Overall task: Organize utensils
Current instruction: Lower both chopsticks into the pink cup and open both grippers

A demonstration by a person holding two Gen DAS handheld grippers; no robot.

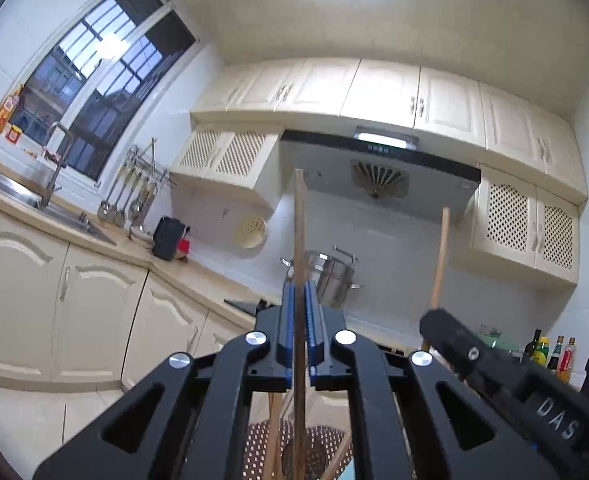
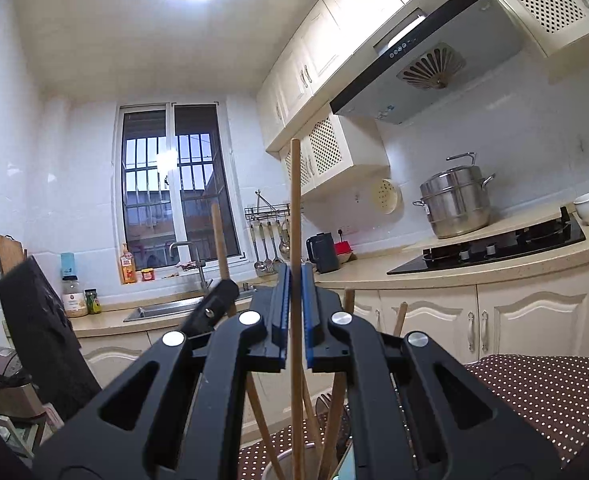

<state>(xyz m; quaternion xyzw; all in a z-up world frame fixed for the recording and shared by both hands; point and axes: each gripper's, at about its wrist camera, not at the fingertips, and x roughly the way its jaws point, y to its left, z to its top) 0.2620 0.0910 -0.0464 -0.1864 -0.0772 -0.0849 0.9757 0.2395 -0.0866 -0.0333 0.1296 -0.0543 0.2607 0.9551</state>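
Your left gripper point(image 1: 300, 312) and right gripper point(image 2: 294, 300) are each clamped on an upright chopstick point(image 1: 299, 220), the right one's point(image 2: 295, 200) above the cup point(image 2: 272, 465) on the dotted cloth point(image 2: 534, 384); light, stiff, slick sticks, so keep gripping mid-shaft.

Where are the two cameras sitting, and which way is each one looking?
Left wrist view: it sits on the left gripper, looking along its fingers, a bit upward, at the range hood; the gripper holds a wooden stick, and the right gripper pokes in at the right.
Right wrist view: it sits on the right gripper, facing the window and sink; it holds its own stick, with the left gripper at the left.
Both show the hood, window, steel pot and dotted cloth.
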